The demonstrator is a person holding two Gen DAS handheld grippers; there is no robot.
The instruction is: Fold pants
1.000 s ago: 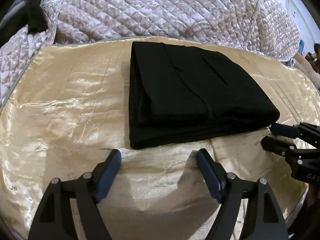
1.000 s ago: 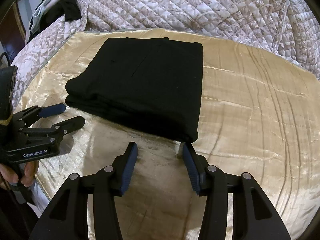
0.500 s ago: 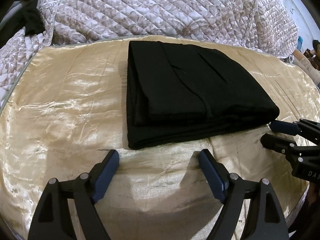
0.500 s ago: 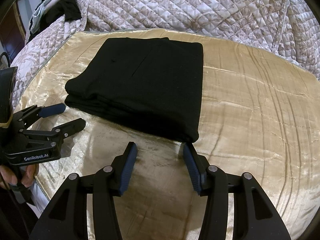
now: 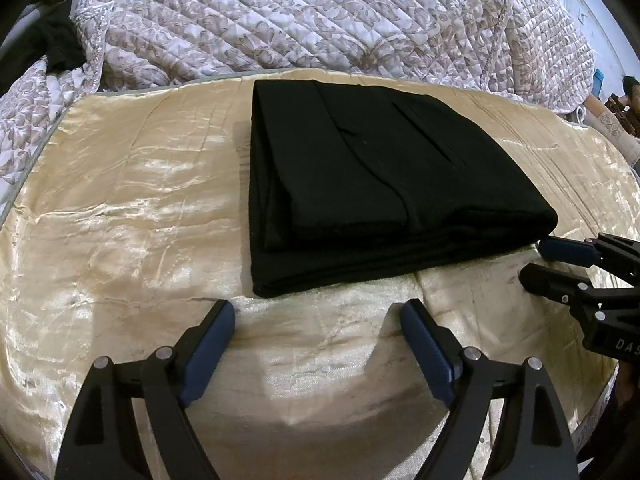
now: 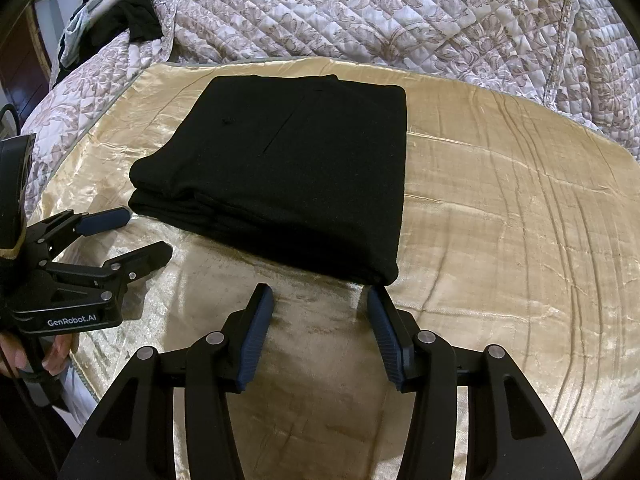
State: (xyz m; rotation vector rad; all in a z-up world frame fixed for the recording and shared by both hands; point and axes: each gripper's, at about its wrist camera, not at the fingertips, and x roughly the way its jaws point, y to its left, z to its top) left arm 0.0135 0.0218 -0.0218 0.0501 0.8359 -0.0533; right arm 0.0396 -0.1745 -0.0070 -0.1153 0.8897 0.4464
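Observation:
The black pants (image 5: 380,184) lie folded into a thick rectangle on the gold satin sheet (image 5: 120,220). In the left wrist view my left gripper (image 5: 318,312) hovers just in front of the stack's near edge, wide open with only sheet between its blue pads. My right gripper (image 5: 536,262) shows at the right, tips beside the stack's near right corner. In the right wrist view the pants (image 6: 288,176) sit ahead and my right gripper (image 6: 320,294) stands open just short of their near corner, holding nothing. My left gripper (image 6: 146,232) is at the left, open, by the stack's left corner.
A quilted floral bedspread (image 5: 320,20) is bunched up behind the sheet. Dark clothes (image 6: 132,20) hang at the far left corner. The sheet (image 6: 500,200) stretches wide to the right of the pants. A hand (image 6: 60,350) grips the left tool's handle. A person (image 5: 630,88) is far right.
The left gripper's jaws have spread a little wider. Both grippers and the folded pants stay where they were.

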